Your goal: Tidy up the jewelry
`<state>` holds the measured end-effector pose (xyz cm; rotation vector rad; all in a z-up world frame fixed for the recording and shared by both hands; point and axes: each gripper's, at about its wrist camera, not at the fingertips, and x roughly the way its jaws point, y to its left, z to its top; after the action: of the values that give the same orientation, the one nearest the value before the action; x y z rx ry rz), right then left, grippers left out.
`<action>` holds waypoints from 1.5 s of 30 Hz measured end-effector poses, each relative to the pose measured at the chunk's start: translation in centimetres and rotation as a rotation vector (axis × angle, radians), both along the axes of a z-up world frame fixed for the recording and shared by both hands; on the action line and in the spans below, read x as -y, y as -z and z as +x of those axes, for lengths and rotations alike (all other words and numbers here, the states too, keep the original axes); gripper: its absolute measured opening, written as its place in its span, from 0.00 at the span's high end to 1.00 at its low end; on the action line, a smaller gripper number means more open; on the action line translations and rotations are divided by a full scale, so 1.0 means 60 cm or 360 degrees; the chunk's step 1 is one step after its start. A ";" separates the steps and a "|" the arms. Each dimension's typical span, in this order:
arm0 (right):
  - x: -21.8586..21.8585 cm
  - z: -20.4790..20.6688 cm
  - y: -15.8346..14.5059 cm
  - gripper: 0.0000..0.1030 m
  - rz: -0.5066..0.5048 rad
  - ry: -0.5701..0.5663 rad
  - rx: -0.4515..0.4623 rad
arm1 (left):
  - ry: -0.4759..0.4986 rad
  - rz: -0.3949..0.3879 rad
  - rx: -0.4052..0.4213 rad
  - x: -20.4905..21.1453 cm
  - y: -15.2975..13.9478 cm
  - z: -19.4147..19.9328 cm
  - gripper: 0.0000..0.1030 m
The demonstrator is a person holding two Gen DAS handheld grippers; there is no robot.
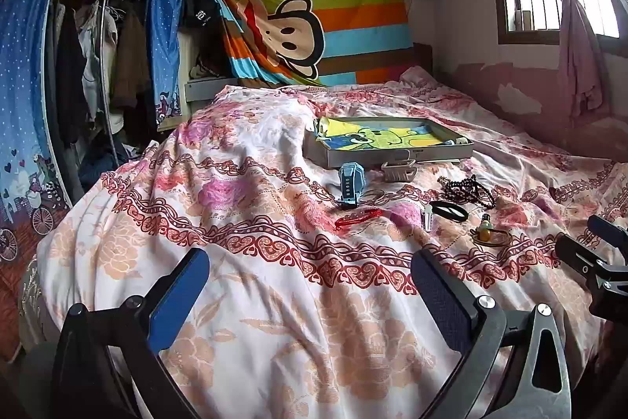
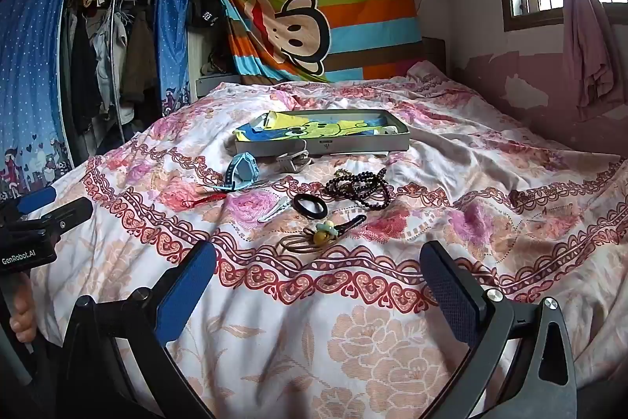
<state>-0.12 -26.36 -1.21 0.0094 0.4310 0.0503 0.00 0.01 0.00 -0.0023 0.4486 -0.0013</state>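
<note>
Floral bed [image 2: 353, 340]: shallow grey box [image 2: 325, 144] lined with a cartoon cloth, set mid-bed. Just in front of it: blue watch [image 2: 243, 169], red cord [image 2: 206, 200], silver clip [image 2: 271, 211], black hair tie [image 2: 310, 205], dark bead strands [image 2: 359, 185], brown ties with yellow charm [image 2: 314, 236]. Left gripper [image 1: 310, 285] and right gripper [image 2: 318, 281]: fingers spread wide, holding nothing, near edge of bed.

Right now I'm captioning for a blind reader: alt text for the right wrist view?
Open right gripper hovers over a floral bedspread strewn with a black hair tie, dark bead strands and a blue watch, before a shallow box.
</note>
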 end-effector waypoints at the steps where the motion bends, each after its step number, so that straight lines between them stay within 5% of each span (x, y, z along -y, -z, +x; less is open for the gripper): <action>1: 0.000 0.000 0.000 0.01 0.0000 0.0000 0.0001 | 0.0000 -0.0001 0.0002 0.000 0.000 0.000 0.00; 45: 0.000 0.000 0.000 0.01 0.0008 -0.0001 -0.0008 | 0.0002 0.0003 -0.0007 -0.001 0.005 0.000 0.00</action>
<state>-0.13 -26.37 -1.23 0.0142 0.4360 0.0522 -0.02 0.05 -0.30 -0.0003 0.4529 -0.0018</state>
